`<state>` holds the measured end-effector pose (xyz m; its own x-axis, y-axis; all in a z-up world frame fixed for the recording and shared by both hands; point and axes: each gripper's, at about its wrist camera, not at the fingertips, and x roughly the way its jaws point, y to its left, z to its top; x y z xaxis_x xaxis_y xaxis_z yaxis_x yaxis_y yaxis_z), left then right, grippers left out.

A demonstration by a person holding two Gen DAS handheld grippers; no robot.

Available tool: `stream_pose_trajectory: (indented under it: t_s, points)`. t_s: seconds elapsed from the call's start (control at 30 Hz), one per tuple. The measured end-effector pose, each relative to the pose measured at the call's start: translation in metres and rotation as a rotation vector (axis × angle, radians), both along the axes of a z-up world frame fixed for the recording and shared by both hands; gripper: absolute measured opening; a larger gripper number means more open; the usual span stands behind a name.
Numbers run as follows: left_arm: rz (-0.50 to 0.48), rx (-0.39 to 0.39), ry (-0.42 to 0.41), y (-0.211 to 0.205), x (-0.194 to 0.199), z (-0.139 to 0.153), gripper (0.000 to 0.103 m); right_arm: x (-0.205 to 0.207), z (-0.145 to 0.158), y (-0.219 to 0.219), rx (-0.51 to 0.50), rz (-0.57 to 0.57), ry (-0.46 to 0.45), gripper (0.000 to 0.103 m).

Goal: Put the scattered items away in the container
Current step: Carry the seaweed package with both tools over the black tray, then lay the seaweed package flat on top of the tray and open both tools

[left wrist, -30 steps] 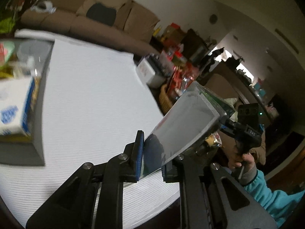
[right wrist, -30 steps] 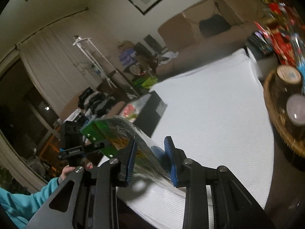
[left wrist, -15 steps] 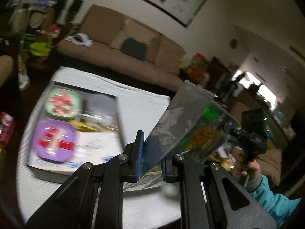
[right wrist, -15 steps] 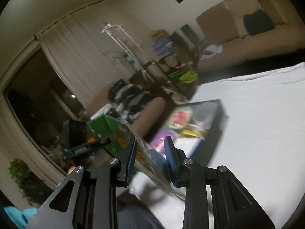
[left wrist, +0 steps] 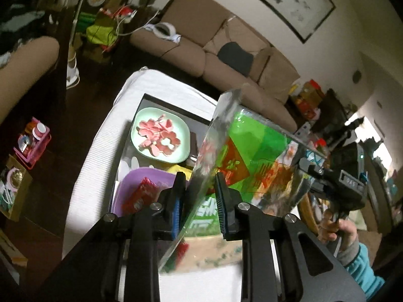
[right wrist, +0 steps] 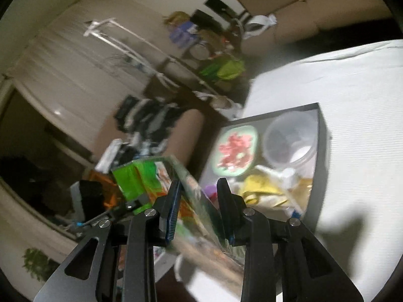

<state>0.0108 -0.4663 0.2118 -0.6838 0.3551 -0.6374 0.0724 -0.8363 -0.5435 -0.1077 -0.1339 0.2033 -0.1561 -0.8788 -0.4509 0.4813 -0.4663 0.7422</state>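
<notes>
Clear plastic snack bag with green and red print (left wrist: pixel 254 156) held up between both grippers, above dark rectangular container (left wrist: pixel 201 119) on white ribbed surface (left wrist: pixel 93 151). Left gripper (left wrist: pixel 199 201): jaws just been opening, bag edge between them, blue pads apparently clear of it. Right gripper (right wrist: pixel 197 206): jaws clamped on bag's other end. In container: mint-green lid with pink flowers (left wrist: pixel 161 136), purple dish (left wrist: pixel 133 188), clear round tub (right wrist: pixel 292 138).

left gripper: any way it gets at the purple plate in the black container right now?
Probably not. The left gripper has the green snack bag between its fingers, and the right gripper holds the bag's other end. The purple plate lies just below, but the bag must go first.
</notes>
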Motion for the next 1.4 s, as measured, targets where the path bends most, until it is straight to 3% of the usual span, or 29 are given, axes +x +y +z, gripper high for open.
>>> stream_pose_trajectory:
  t_s: [0.23, 0.5, 0.6, 0.67, 0.9, 0.97, 1.07, 1.2, 1.3, 1.4]
  points:
    - [0.007, -0.029, -0.109, -0.01, -0.048, -0.038, 0.021, -0.03, -0.046, -0.021, 0.101, -0.042, -0.066, 0.03]
    - [0.025, -0.036, -0.186, -0.028, -0.071, -0.078, 0.021, -0.045, -0.089, -0.042, 0.186, -0.05, -0.082, 0.03]
    - [0.012, -0.065, -0.198, -0.027, -0.075, -0.086, 0.021, -0.049, -0.09, -0.045, 0.229, -0.049, -0.047, 0.03]
    - [0.007, -0.103, -0.206, -0.026, -0.08, -0.088, 0.027, -0.052, -0.089, -0.044, 0.252, -0.061, -0.02, 0.03]
    - [0.029, -0.128, -0.211, -0.029, -0.093, -0.078, 0.045, -0.054, -0.081, -0.031, 0.261, -0.09, -0.002, 0.031]
    - [0.046, -0.168, -0.191, -0.027, -0.086, -0.063, 0.071, -0.047, -0.071, -0.026, 0.259, -0.083, 0.022, 0.032]
    - [0.022, -0.163, -0.146, -0.024, -0.065, -0.042, 0.071, -0.035, -0.052, -0.021, 0.272, -0.054, 0.09, 0.034]
    - [-0.034, -0.161, -0.12, -0.01, -0.03, -0.03, 0.072, -0.028, -0.041, 0.001, 0.252, -0.081, 0.081, 0.036]
    - [-0.057, -0.215, -0.167, 0.005, -0.015, -0.042, 0.072, -0.023, -0.038, 0.014, 0.212, -0.112, 0.078, 0.036]
    - [-0.058, -0.244, -0.211, 0.018, -0.006, -0.058, 0.072, -0.013, -0.039, 0.007, 0.197, -0.065, 0.05, 0.04]
